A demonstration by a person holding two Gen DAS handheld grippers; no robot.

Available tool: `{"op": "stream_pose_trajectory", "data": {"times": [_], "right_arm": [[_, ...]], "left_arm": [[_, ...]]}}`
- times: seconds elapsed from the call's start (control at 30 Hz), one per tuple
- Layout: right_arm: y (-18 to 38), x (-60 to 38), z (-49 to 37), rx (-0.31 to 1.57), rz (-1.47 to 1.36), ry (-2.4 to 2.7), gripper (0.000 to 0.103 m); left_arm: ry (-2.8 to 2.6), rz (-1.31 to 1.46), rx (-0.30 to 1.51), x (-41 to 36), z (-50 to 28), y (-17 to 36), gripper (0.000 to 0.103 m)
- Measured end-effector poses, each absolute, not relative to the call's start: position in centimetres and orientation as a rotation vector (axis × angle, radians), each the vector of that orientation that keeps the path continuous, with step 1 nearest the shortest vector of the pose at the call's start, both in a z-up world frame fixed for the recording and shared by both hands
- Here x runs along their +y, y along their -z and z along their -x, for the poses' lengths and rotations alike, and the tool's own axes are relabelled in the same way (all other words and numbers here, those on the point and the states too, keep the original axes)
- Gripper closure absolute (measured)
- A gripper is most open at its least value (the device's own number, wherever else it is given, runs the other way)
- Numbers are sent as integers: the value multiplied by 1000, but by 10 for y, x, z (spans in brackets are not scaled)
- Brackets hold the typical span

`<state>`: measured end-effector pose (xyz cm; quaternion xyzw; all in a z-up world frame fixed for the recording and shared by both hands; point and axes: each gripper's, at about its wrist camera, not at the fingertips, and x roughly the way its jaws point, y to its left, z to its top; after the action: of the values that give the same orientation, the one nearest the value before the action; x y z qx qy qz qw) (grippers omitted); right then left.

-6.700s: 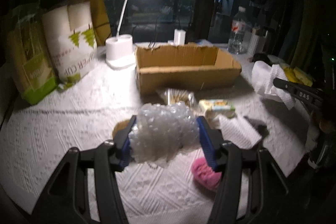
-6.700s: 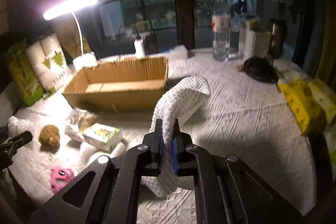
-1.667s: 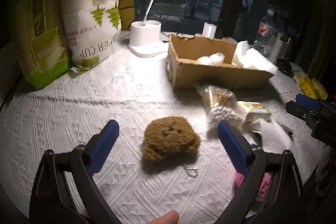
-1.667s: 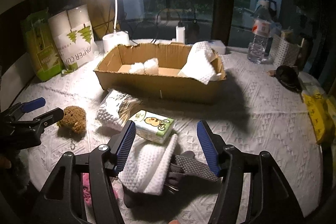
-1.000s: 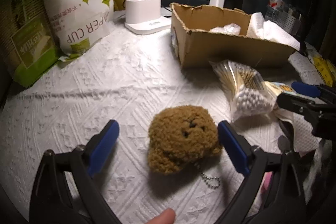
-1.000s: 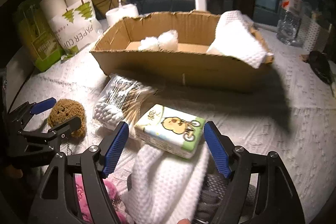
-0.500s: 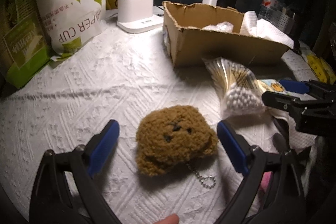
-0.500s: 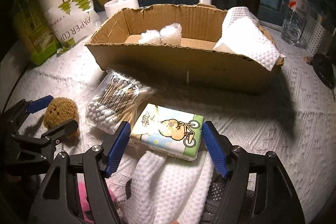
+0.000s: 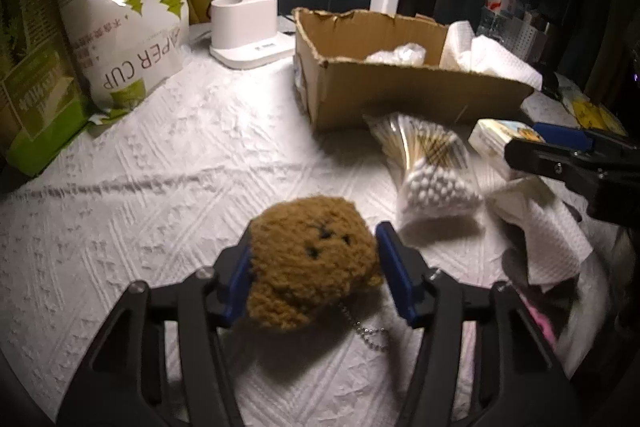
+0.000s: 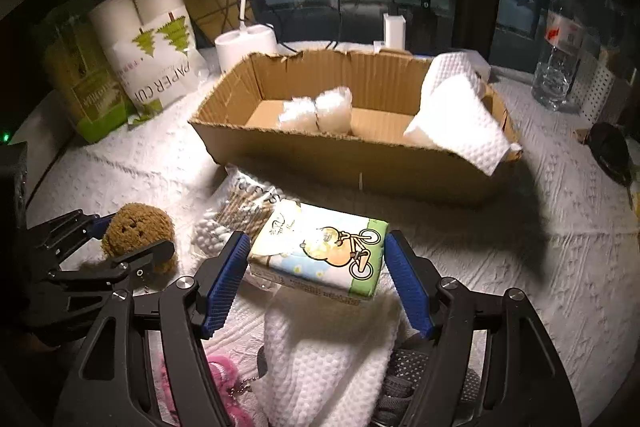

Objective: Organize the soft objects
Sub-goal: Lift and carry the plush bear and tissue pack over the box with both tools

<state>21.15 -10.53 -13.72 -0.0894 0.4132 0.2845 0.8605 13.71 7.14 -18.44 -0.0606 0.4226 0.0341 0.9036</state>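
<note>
My left gripper [image 9: 316, 269] is shut on a brown plush bear keychain [image 9: 310, 261], whose ball chain [image 9: 370, 337] trails on the cloth; the bear also shows in the right wrist view [image 10: 138, 231]. My right gripper [image 10: 316, 275] has its blue pads closed against both sides of a tissue pack [image 10: 320, 253] printed with a bicycle. The cardboard box [image 10: 360, 171] behind holds bubble wrap [image 10: 316, 109] and a white towel [image 10: 460, 111]. A folded white towel [image 10: 332, 359] lies under the tissue pack. A pink soft item [image 10: 224, 383] lies low left.
A bag of cotton swabs [image 9: 430, 163] lies in front of the box. A paper cup pack [image 9: 120, 7], a green pack [image 9: 32, 95] and a lamp base [image 9: 248, 25] stand at the left and back. A water bottle [image 10: 558, 55] stands far right.
My left gripper has closed its jaws on the plush bear. My right gripper has closed in on the tissue pack, which now sits between its pads.
</note>
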Motion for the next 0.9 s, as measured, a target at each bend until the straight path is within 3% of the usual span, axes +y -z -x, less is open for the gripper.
{"op": "stream_pose_trajectory", "data": {"times": [0.3, 0.9], "right_arm": [[114, -115, -207, 815, 171, -616, 30], [85, -139, -215, 735, 135, -628, 30]], "left_arm": [[-68, 133, 846, 74, -134, 171, 59], [-14, 128, 709, 61, -149, 113, 59]]}}
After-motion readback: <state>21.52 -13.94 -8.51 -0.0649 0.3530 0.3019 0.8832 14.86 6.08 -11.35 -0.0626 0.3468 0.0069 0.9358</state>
